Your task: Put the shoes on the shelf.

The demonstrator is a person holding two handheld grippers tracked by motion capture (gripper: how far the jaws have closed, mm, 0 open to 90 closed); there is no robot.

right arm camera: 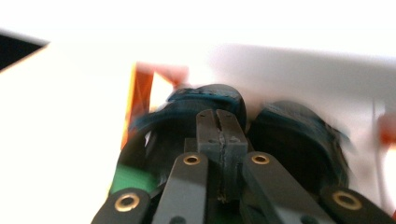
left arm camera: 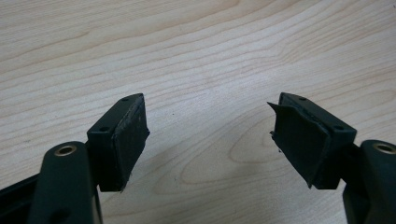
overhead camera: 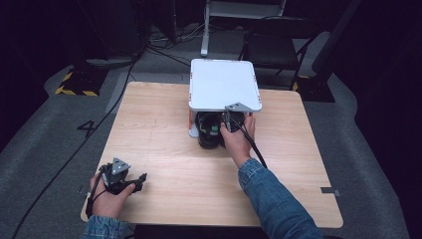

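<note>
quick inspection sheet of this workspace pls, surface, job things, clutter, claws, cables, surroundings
surface: light wooden table, mostly bare.
job's things: white two-level rack with orange posts at the far edge; a pair of dark shoes sits under its top shelf.
clutter: nothing seen.
claws: left claw open, over bare wood at the near left corner; right claw shut, at the shoes; whether it pinches shoe material cannot be told, the view is blurred.
cables: black cable trails from the right claw over the hand; others run across the floor.
surroundings: grey carpet, dark room, a chair behind the table, hazard-striped base far left.
</note>
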